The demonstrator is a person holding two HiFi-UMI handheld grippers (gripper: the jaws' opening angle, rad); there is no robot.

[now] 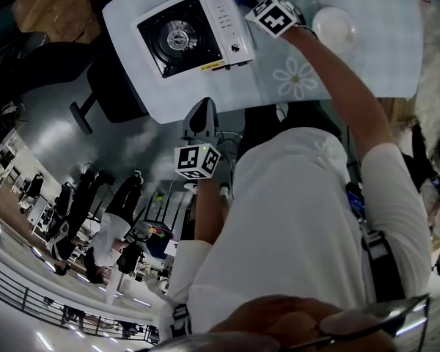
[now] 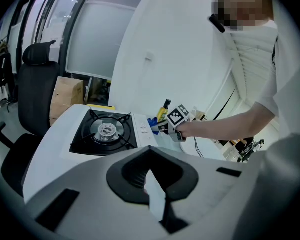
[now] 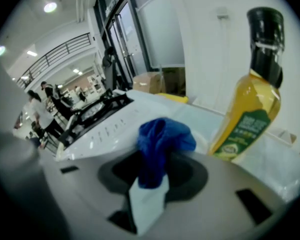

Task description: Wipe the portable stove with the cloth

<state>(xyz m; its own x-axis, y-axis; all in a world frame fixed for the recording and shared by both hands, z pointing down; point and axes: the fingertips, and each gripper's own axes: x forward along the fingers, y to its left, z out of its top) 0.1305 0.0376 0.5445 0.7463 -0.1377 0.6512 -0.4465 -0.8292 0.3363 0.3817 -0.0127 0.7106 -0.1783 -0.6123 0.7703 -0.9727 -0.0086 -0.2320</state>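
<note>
The portable stove (image 1: pixel 183 37) is white with a black burner top and lies on the table's left part; it also shows in the left gripper view (image 2: pixel 106 132). My right gripper (image 1: pixel 258 6) reaches just past the stove's control side and is shut on a blue cloth (image 3: pixel 162 139), which bunches up above the jaws (image 3: pixel 150 184). In the left gripper view the same cloth (image 2: pixel 152 124) hangs beside the stove's knob panel. My left gripper (image 1: pixel 200 122) hovers off the table's near edge, well short of the stove, its jaws (image 2: pixel 155 194) together with nothing between them.
A yellow oil bottle (image 3: pixel 250 109) with a black cap stands right beside the cloth. A white bowl (image 1: pixel 334 26) rests on the flowered table cover (image 1: pixel 293 78). A black office chair (image 2: pixel 35 94) and a cardboard box (image 2: pixel 65 96) are left of the table.
</note>
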